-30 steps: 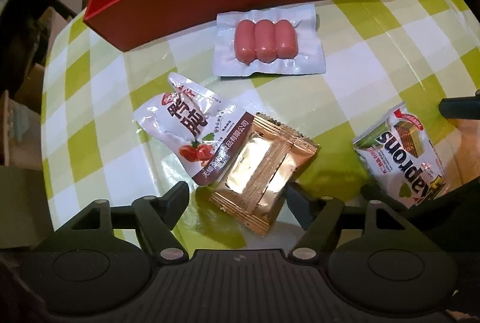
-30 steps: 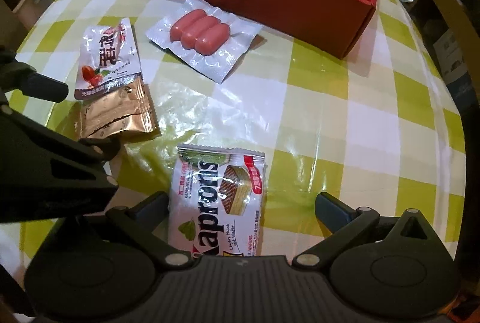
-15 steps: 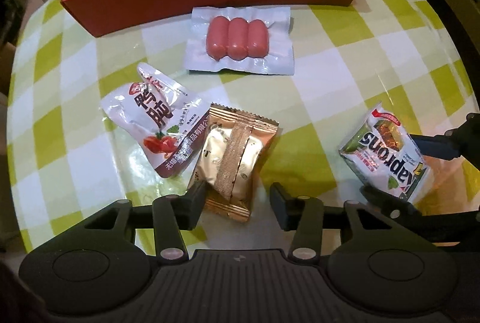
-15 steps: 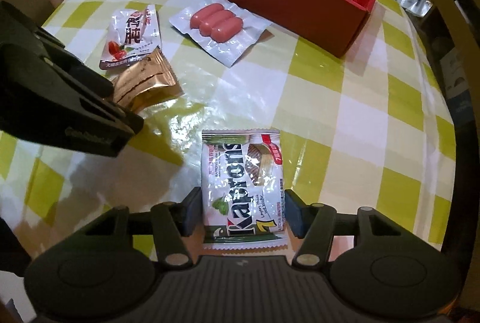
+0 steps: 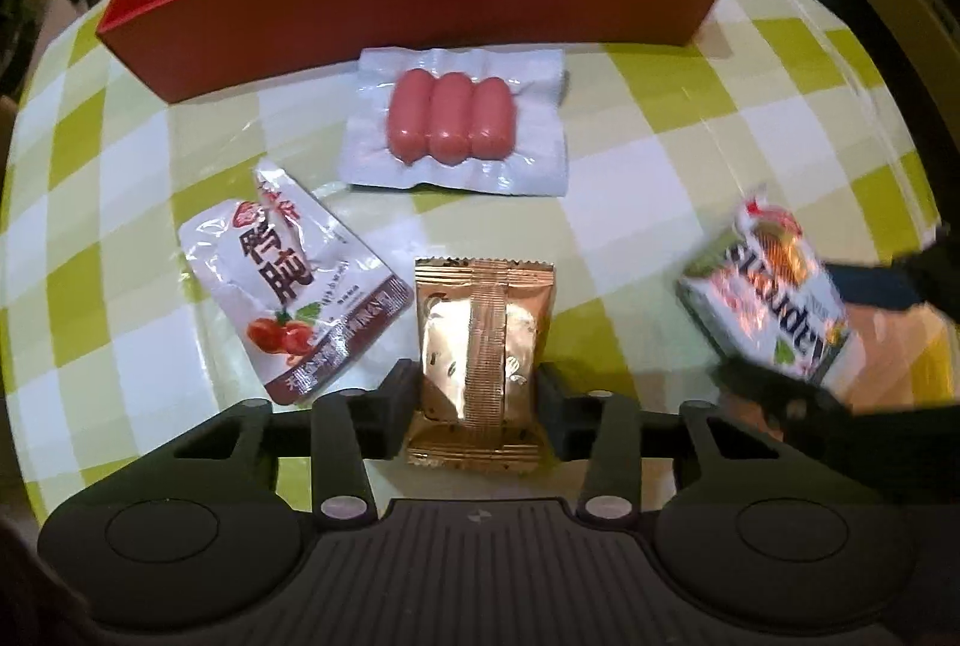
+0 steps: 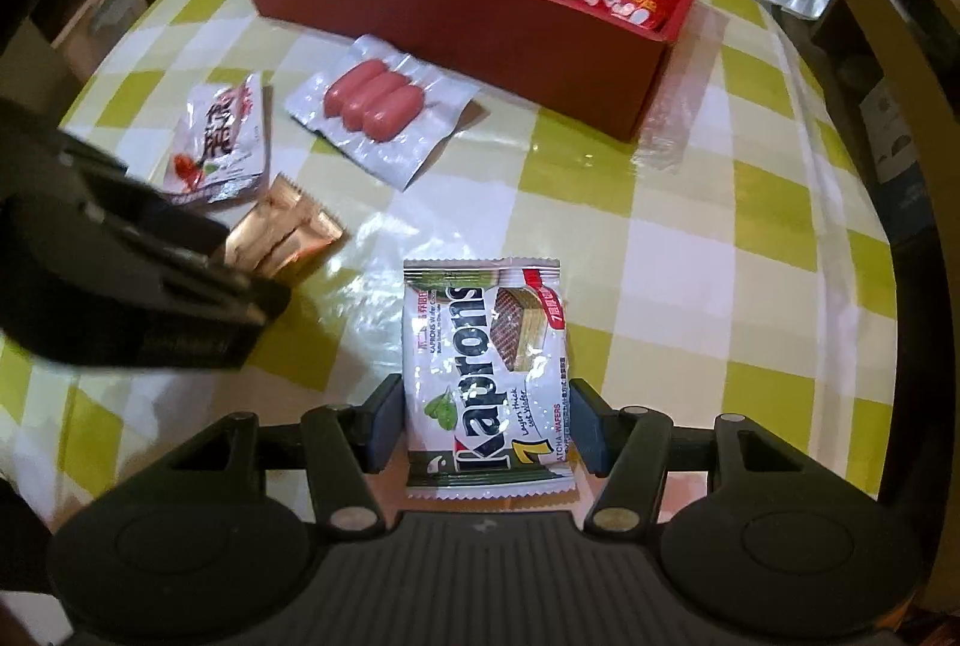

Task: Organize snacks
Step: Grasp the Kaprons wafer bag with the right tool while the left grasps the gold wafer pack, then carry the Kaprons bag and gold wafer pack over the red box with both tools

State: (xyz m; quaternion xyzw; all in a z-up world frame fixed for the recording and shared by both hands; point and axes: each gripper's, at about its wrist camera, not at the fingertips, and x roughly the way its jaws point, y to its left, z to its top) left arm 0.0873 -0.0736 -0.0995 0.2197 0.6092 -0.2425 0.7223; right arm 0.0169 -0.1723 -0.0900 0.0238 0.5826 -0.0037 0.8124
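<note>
Green-checked tablecloth [image 6: 690, 202], both grippers loaded! Left gripper [image 5: 478, 397] has just closed on the gold packet [image 5: 480, 346]; right gripper [image 6: 485, 421] clamps the Kaprons wafer pack [image 6: 486, 364]. Red box [image 6: 432, 16] lies straight ahead at the table's far edge, its long side facing them, the right's path clearer.

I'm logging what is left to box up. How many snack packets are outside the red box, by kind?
Gold foil packet, gripped by the left gripper: 1
Green-and-white Kaprons wafer packet, gripped by the right gripper: 1
Clear vacuum pack of three sausages: 1
White pouch with red fruit print: 1
Total: 4
</note>
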